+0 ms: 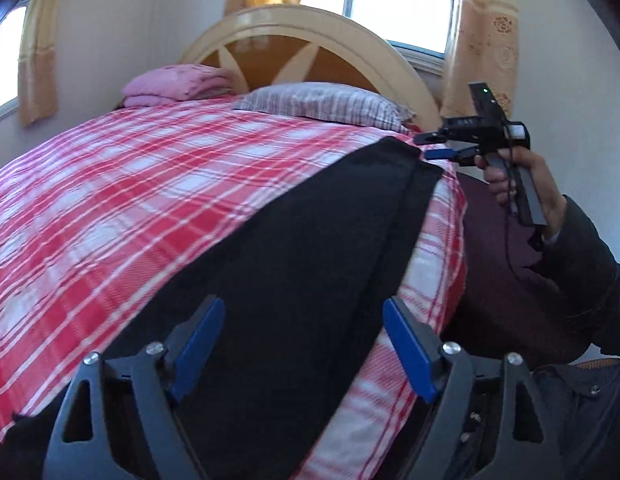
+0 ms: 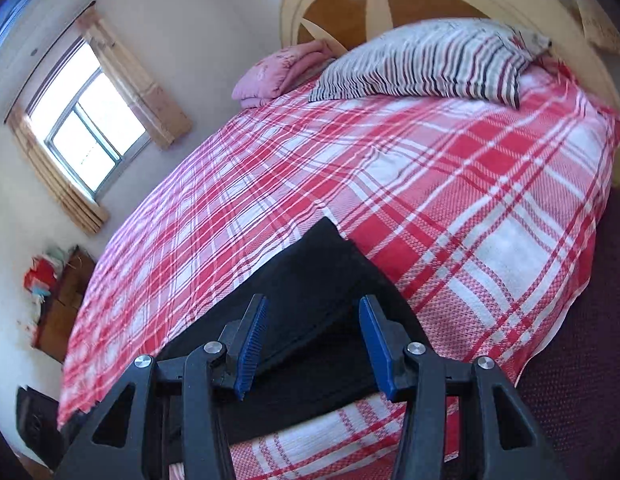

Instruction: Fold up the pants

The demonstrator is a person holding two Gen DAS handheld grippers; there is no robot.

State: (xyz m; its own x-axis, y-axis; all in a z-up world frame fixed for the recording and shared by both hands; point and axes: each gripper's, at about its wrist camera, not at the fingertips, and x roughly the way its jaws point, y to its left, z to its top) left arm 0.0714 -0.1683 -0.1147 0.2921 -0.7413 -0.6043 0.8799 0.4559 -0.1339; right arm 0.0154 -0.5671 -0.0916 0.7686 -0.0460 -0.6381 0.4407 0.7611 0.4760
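Black pants (image 1: 310, 248) lie lengthwise on the red-and-white plaid bed cover (image 1: 130, 200), near its right edge. My left gripper (image 1: 304, 346) is open above the near end of the pants, holding nothing. My right gripper (image 1: 429, 146) shows in the left wrist view at the far end of the pants, open, just off the cloth's corner. In the right wrist view my right gripper (image 2: 311, 344) is open over the pants' end (image 2: 310, 280), with a folded edge between the blue pads.
A striped pillow (image 2: 425, 64) and a folded pink blanket (image 2: 278, 72) lie by the arched headboard (image 1: 310, 28). Windows with curtains (image 2: 90, 136) are on the walls. Dark maroon floor (image 2: 581, 320) runs beside the bed's right edge. A wooden cabinet (image 2: 62, 300) stands at left.
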